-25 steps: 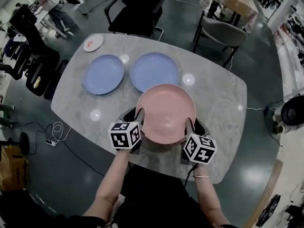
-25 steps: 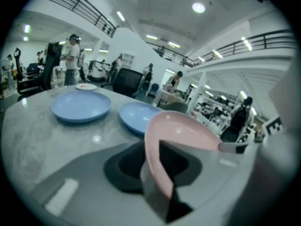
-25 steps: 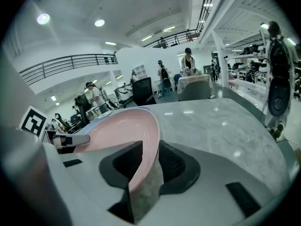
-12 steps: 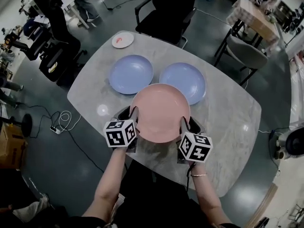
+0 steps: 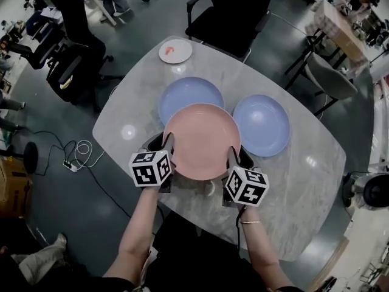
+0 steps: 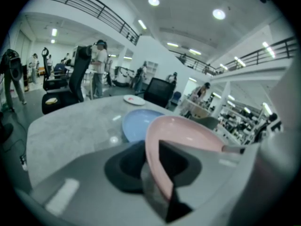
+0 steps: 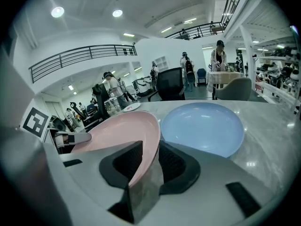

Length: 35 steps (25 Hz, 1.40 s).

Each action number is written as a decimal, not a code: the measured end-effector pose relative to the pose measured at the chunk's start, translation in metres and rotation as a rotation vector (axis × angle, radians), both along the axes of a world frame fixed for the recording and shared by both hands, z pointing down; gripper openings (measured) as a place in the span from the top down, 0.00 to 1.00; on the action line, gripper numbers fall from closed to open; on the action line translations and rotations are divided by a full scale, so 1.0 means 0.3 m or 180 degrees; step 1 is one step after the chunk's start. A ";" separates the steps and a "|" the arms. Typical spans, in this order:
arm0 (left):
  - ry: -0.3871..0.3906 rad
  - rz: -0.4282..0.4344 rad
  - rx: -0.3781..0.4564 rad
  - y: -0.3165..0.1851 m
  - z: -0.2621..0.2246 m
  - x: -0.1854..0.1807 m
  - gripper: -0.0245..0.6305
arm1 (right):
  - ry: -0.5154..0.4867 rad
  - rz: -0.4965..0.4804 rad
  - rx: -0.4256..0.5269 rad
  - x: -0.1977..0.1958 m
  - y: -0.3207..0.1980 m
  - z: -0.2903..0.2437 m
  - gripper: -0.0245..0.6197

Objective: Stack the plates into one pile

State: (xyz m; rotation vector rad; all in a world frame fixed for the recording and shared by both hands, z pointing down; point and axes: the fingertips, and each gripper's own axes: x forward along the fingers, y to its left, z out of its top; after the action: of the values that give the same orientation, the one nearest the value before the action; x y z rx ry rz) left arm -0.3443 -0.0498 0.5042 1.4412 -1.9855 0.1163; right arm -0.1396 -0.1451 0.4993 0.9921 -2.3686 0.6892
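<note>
Over the table [image 5: 292,181]: I hold the pink plate [image 5: 202,140] by two opposite edges, one gripper on each; it looks raised off the grey marble top
Left gripper [image 5: 165,143]: jaws closed on the pink plate's left rim; in the left gripper view the rim runs edge-on between the pads
Right gripper [image 5: 234,157]: jaws clamped on the pink plate's right rim; in the right gripper view the rim sits squeezed between the pads
First blue plate [image 5: 188,93]: just beyond the pink plate, towards its far left; the pink plate covers this plate's near edge in the head view
Second blue plate [image 5: 262,125]: just to the right of the pink plate, flat on the top; the two rims meet in the head view, and whether they touch I cannot tell
Small white plate [image 5: 175,51]: well beyond the pink plate, past the first blue plate, near the far table edge; it has a red mark on it
Black chair [image 5: 228,11]: beyond the pink plate, at the far side of the table
White cable [image 5: 76,154]: on the floor, well to the left of the pink plate
</note>
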 end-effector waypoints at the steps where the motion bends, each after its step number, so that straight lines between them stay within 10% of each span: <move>1: 0.0000 0.0009 -0.0010 -0.012 0.009 -0.035 0.82 | 0.0023 0.0004 -0.0003 -0.034 -0.010 0.009 0.80; 15: -0.0166 0.0197 -0.0063 -0.238 0.090 -0.355 0.82 | 0.0310 0.0151 0.0089 -0.343 -0.209 0.120 0.80; 35: -0.0469 0.0460 -0.0255 -0.325 0.163 -0.389 0.81 | 0.0561 0.0192 0.0270 -0.378 -0.261 0.160 0.78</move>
State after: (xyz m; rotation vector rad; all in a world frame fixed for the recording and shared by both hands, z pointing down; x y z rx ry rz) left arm -0.4611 -0.1472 0.5532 1.5620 -1.9667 0.3710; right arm -0.2530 -0.2235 0.5473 1.1165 -2.2378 0.5042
